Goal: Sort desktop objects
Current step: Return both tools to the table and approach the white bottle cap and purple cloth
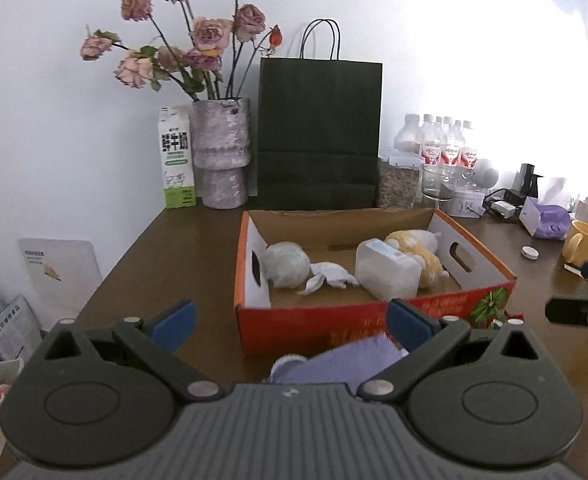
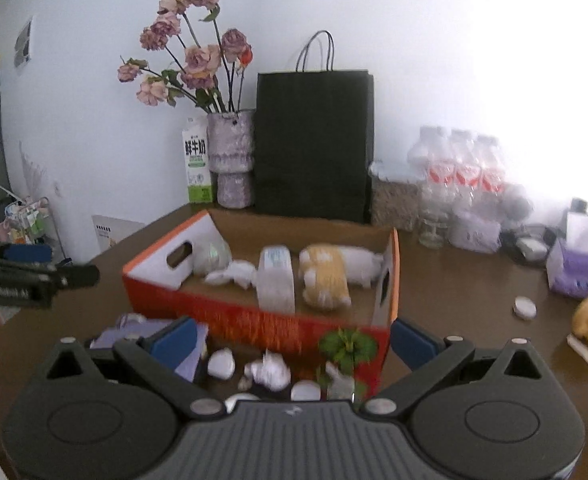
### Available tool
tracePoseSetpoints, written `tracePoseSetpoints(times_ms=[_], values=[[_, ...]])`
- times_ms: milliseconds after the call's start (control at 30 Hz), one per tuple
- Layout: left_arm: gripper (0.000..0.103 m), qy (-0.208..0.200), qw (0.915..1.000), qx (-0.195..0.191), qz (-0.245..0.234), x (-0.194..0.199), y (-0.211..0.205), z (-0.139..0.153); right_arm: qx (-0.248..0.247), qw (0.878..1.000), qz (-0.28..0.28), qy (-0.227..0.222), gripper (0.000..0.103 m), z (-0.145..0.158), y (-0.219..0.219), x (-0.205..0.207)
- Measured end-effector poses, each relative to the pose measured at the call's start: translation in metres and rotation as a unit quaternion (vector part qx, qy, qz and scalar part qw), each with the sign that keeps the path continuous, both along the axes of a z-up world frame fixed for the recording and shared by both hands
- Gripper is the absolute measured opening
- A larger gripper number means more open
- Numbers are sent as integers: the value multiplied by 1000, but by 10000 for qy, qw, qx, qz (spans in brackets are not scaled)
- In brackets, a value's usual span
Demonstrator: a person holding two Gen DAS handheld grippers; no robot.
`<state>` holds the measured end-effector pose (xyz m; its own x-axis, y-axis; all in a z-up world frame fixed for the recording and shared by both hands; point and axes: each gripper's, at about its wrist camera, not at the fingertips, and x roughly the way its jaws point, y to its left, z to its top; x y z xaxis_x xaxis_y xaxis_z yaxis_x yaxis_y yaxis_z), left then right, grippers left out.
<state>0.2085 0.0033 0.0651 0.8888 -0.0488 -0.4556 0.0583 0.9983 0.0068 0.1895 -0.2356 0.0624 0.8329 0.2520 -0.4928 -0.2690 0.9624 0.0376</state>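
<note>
Hovering my left gripper (image 1: 290,326) and right gripper (image 2: 294,338) over the brown desk (image 1: 182,248), I am keeping both pairs of fingers spread wide and gripping nothing. Facing me is sitting the red cardboard box (image 1: 374,320), holding a plush toy (image 1: 418,250), a clear plastic container (image 1: 386,274) and crumpled tissue (image 1: 328,276). Just before it are lying a purple cloth (image 1: 342,364) and scattered paper balls (image 2: 268,370).
</note>
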Motion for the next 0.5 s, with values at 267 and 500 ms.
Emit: tracePoseSetpoints(times_ms=[267, 500], values=[[103, 2, 10000, 1, -2, -24, -5, -21, 44, 9998, -219, 5, 103, -29, -5, -33], [103, 55, 9998, -114, 170, -37, -8, -41, 167, 9992, -351, 83, 103, -54, -6, -47]])
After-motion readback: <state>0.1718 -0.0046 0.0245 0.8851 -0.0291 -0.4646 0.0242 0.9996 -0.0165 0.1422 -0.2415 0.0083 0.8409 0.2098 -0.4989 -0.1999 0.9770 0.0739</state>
